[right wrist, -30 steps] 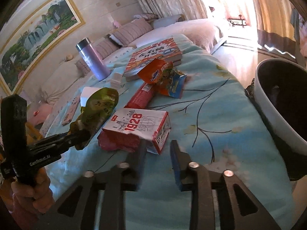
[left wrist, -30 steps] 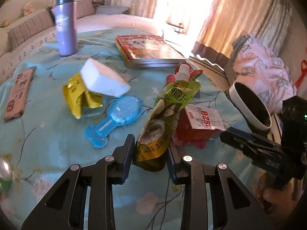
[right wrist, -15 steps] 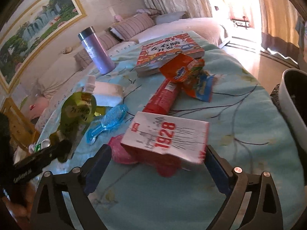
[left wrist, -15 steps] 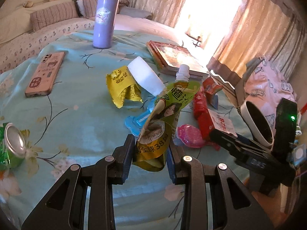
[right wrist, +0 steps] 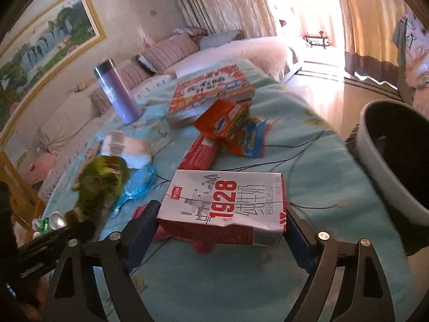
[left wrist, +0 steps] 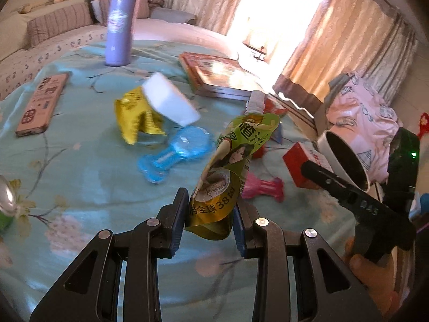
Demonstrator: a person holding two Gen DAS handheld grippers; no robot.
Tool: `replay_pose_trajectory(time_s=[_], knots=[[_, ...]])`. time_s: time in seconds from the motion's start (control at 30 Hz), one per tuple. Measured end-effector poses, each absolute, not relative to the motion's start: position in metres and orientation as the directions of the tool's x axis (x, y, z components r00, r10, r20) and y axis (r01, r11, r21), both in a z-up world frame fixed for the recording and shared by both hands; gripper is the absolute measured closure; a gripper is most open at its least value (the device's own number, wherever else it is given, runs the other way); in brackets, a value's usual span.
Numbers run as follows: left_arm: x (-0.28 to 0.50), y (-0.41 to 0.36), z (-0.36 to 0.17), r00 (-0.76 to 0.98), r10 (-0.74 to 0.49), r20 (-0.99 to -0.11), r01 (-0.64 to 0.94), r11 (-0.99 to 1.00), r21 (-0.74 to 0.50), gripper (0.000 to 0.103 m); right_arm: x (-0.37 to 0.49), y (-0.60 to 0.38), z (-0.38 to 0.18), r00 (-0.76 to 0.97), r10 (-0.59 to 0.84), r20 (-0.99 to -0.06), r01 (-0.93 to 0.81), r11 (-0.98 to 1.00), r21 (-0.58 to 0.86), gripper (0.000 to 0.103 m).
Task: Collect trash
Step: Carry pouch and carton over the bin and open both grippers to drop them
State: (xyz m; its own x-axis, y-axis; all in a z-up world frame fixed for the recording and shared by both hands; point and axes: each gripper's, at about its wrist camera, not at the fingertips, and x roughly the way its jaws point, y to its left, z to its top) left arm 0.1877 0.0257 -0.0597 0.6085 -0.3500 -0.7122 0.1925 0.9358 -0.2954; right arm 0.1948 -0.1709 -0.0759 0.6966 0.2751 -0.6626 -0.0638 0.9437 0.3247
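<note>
The left gripper [left wrist: 209,217] clamps a green drink pouch [left wrist: 230,169] upright above the floral tablecloth [left wrist: 80,174]. The right gripper [right wrist: 218,224] grips a red-and-white milk carton [right wrist: 222,204] by its ends, near the dark bin [right wrist: 396,161].

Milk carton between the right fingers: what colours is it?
White top with red "1928" lettering, red sides; clearest in the right wrist view: milk carton.

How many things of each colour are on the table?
Green: pouch, can = 2
Red: milk carton, packet, book = 3
Blue: toy = 1
Yellow: wrapper = 1
Purple: bottle = 1
Total: 8
</note>
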Motion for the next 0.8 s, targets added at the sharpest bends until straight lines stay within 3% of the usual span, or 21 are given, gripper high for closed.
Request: replay_pose_trajectory(time_s=[0.8], knots=[[0.181, -0.147, -0.04, 0.516, -0.469, -0.717, 0.432, 0.865, -0.255, 0.073, 0.137, -0.334, -0.048, 0.79, 0.187, -0.584, 0.075, 0.916, 0.395, 0.015]])
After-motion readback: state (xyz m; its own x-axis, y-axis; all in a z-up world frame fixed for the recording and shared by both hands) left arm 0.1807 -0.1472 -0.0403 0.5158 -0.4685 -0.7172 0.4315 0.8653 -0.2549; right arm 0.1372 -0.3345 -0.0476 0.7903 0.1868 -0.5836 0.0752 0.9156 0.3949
